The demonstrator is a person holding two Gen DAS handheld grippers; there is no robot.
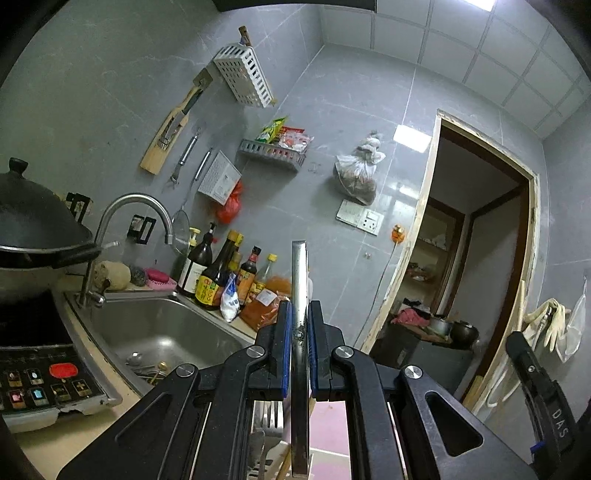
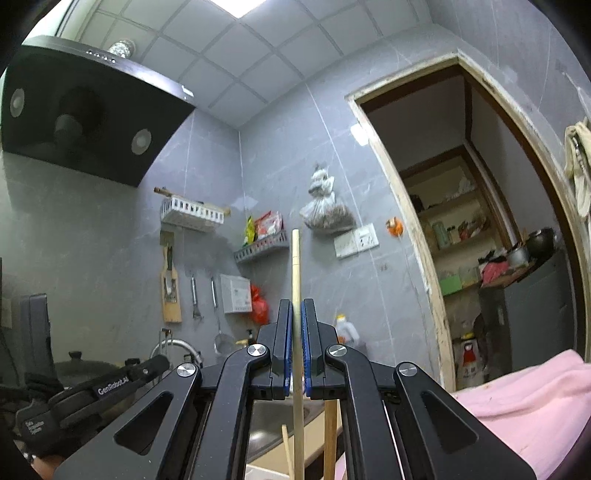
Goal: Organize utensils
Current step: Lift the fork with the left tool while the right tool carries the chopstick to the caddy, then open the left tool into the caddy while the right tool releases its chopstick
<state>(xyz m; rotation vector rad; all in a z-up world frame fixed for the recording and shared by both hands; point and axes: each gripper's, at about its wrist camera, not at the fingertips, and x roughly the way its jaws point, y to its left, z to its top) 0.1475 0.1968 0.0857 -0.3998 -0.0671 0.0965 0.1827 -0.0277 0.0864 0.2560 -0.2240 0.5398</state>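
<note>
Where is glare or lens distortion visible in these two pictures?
Left wrist view: a bright lamp reflection on the glossy grey wall tile; the wooden door frame bows. Right wrist view: the white ceiling light panel is overexposed; the corners are black.

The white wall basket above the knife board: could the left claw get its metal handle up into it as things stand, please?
Probably yes. The left claw is shut on the metal handle, and nothing shows between it and the white basket, though one stick already pokes out of it.
</note>
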